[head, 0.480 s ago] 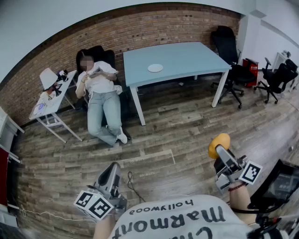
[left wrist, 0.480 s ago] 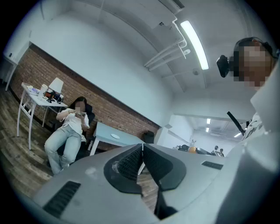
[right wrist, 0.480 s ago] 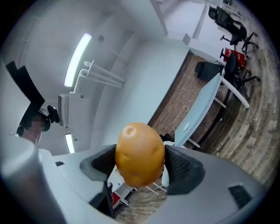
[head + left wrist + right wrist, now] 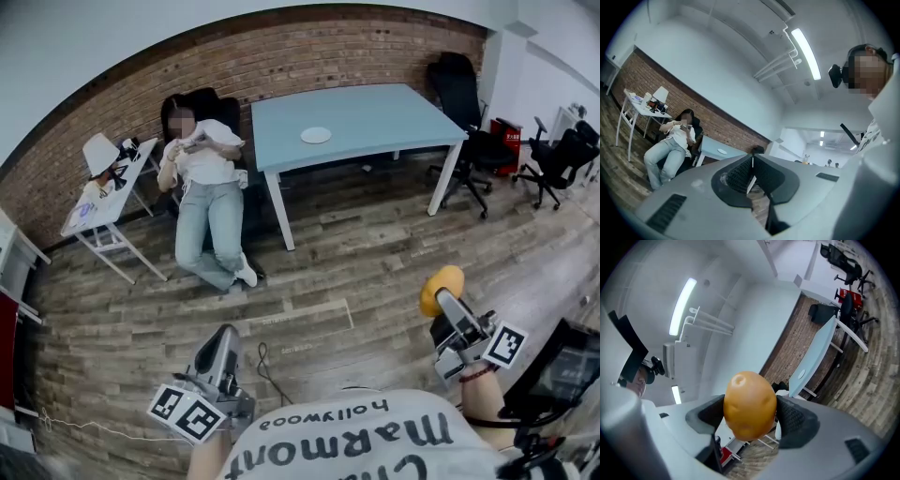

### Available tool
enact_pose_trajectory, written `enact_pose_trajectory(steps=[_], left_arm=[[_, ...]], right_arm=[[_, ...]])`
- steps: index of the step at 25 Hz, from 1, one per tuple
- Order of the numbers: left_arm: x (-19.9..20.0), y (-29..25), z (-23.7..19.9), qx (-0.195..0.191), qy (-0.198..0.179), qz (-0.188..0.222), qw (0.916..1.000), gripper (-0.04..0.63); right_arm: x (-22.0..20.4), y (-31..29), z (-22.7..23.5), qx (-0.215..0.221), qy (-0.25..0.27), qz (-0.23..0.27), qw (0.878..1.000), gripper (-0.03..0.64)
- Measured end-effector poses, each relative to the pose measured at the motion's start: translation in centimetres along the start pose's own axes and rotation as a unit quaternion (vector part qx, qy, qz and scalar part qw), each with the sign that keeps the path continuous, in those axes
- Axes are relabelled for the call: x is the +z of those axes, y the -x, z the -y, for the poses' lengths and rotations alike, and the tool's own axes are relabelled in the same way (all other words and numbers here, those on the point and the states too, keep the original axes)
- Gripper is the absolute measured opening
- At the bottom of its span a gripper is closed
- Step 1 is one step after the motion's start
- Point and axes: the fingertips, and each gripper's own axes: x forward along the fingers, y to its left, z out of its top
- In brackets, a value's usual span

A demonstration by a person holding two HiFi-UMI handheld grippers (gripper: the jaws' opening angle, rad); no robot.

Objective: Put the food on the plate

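**Orange-yellow potato-like food (image 4: 750, 404) held aloft**

The right hand-held gripper (image 4: 751, 414) is clamped on it above the wooden floor (image 4: 375, 253). The left hand-held gripper (image 4: 751, 171) has its jaws together, empty. The small round white plate (image 4: 316, 135) lies on the pale blue worktop (image 4: 384, 112), well apart.

Head view: plate (image 4: 316, 135) on bench (image 4: 375, 117) too small to tell contents. Items on side table (image 4: 103, 197) unreadable. Dark object (image 4: 565, 370) cut by right edge. Right gripper view: yellow food (image 4: 749, 409) covers inner faces of right gripper (image 4: 750, 401) fingers (image 4: 794, 420).
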Motion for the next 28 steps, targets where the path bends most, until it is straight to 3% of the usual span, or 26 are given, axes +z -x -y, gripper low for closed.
enact_pose_trajectory(steps=[5,11,17,19,23,28], left_arm=[[0.8,1.0,0.0,-0.013,-0.021,0.03,0.9993,0.014],[1.4,1.0,-0.8,-0.028,-0.039,0.014,0.9988,0.014],[0.7,0.6,-1.9,-0.054,-0.09,0.003,0.9945,0.01],[0.1,0.2,-2.4,-0.061,-0.093,0.0,0.9938,0.008],[-1.3,-1.0,-4.8,-0.015,-0.079,-0.037,0.996,0.008],[-1.8,-2.3,-6.3,-0.002,-0.088,-0.043,0.9952,0.008]], right_arm=[[-0.8,-0.2,-0.3,0.005,0.001,-0.002,1.0,0.325],[-1.3,-1.8,-0.4,0.008,-0.017,0.008,1.0,0.325],[-4.0,-3.2,-0.2,0.012,-0.006,-0.023,1.0,0.325],[-4.5,-3.1,0.4,-0.003,0.02,-0.03,0.999,0.325],[-3.9,-3.6,1.7,-0.041,0.066,-0.036,0.996,0.325],[-4.9,-6.7,3.2,-0.031,0.09,-0.095,0.991,0.325]])
